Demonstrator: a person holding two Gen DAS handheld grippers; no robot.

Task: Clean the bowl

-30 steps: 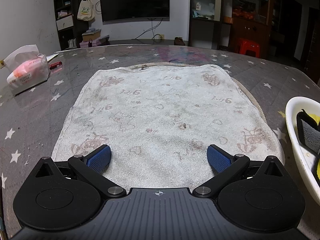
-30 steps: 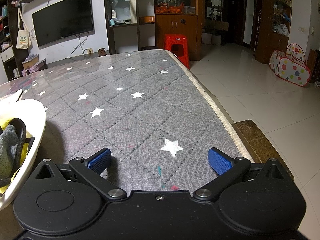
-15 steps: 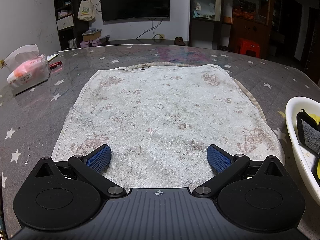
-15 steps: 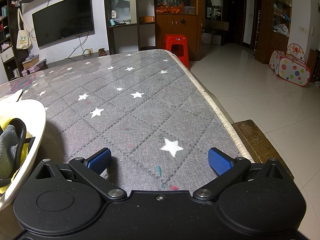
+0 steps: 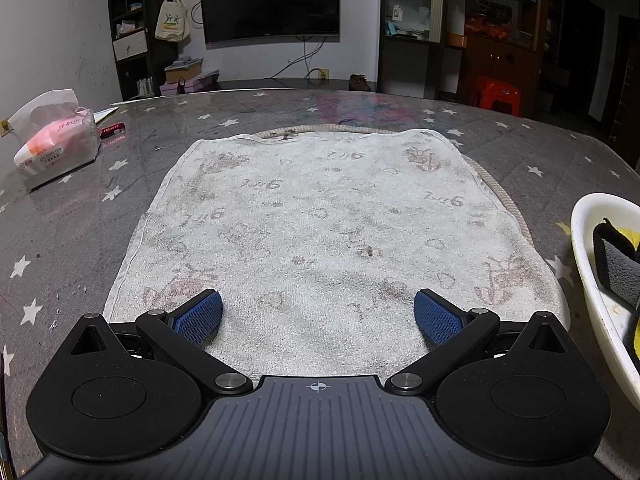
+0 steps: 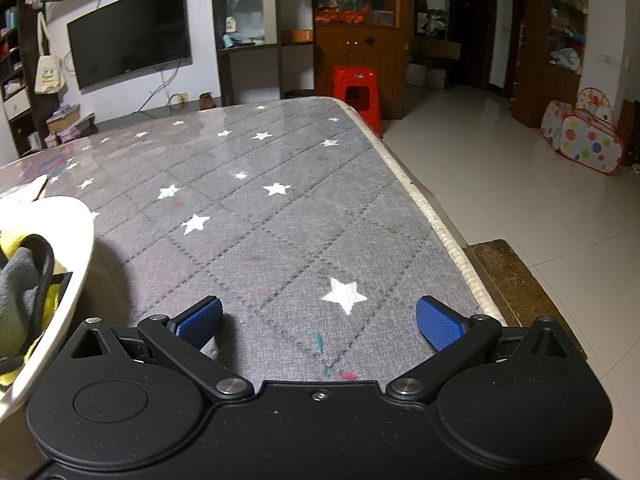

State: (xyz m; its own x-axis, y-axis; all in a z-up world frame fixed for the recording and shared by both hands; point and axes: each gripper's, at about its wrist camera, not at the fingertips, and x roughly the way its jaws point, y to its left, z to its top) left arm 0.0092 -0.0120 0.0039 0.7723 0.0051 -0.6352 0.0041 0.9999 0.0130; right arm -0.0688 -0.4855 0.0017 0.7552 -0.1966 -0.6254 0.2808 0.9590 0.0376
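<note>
A white bowl (image 5: 588, 280) sits at the right edge of the left wrist view, with a grey and yellow cloth (image 5: 618, 268) inside it. The same bowl (image 6: 76, 248) shows at the left edge of the right wrist view, with the cloth (image 6: 20, 296) in it. My left gripper (image 5: 318, 314) is open and empty, low over a stained white towel (image 5: 320, 232), left of the bowl. My right gripper (image 6: 320, 320) is open and empty over the grey star-patterned table cover (image 6: 260, 220), right of the bowl.
A pack of tissues (image 5: 56, 144) and a red pen (image 5: 112, 130) lie at the far left of the table. The table's right edge (image 6: 440, 220) drops to a tiled floor. A red stool (image 6: 356, 92) stands beyond the far corner.
</note>
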